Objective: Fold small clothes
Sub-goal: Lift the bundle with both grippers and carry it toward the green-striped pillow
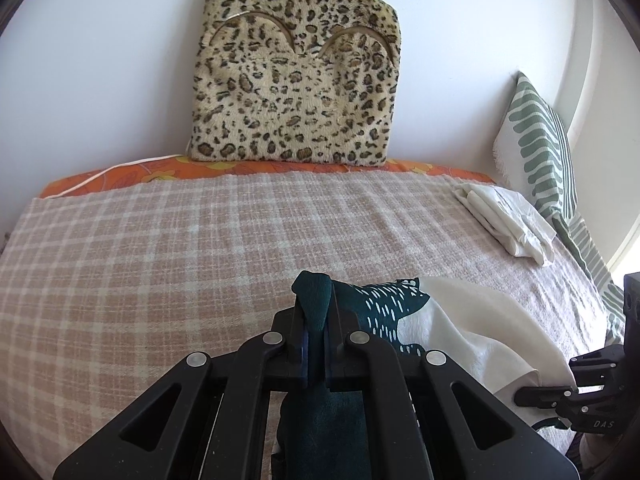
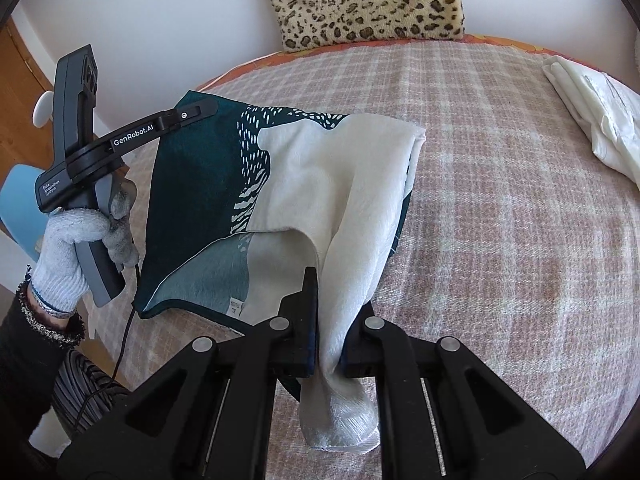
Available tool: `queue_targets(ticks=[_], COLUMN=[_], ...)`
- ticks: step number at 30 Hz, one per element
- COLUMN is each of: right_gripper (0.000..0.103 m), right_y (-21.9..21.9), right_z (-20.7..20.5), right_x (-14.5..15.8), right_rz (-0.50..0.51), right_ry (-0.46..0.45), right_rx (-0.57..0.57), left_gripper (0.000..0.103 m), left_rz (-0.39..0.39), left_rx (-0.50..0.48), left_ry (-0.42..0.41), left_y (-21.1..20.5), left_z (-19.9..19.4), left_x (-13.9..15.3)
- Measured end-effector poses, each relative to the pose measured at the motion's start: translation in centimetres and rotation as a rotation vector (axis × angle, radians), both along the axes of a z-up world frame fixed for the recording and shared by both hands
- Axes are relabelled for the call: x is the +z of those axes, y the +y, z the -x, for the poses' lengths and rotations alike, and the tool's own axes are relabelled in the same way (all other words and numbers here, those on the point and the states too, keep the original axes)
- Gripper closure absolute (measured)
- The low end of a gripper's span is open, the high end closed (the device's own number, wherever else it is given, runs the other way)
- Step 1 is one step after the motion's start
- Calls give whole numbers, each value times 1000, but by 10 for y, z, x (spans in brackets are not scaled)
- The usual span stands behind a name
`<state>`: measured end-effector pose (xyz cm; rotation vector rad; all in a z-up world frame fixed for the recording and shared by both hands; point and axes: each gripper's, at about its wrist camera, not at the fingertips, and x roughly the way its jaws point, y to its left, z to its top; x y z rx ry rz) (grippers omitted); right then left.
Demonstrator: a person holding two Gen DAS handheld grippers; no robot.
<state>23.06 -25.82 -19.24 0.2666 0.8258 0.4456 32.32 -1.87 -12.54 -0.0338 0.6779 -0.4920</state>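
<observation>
Plaid blanket (image 1: 160, 264) covers bed | leopard cushion (image 1: 296, 76) against white wall | both grippers' fingers clamp scarf (image 2: 328, 184)

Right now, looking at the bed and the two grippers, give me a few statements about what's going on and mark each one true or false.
1. The left gripper is shut on the dark green part of the scarf. True.
2. The right gripper hangs open with nothing in it. False: it is shut on the cream part of the scarf.
3. A folded white cloth lies on the checked blanket. True.
4. The leopard cushion lies flat in the middle of the blanket. False: it stands against the wall behind the bed.
5. The hand holding the left gripper is bare. False: it wears a knitted glove.
</observation>
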Motion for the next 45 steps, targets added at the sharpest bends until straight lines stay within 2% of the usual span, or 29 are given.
queue_targets(ticks=[12, 21, 30, 40, 45], right_gripper=[95, 95, 95, 95, 95], right_y=[-48, -122, -206, -278, -320], right_z=[25, 45, 40, 25, 13], right_x=[32, 53, 74, 53, 55], right_rz=[41, 70, 104, 177, 220], right_ry=[-92, -140, -150, -178, -191], right_rx=[-47, -133, -205, -274, -317], left_gripper=[100, 100, 100, 100, 100], left_rz=[15, 29, 34, 46, 48], left_rx=[-67, -139, -209, -267, -288], left_ry=[-68, -114, -139, -173, -192], left_y=[-58, -127, -206, -295, -338], left_z=[14, 18, 15, 0, -12], left_x=[44, 74, 93, 111, 116])
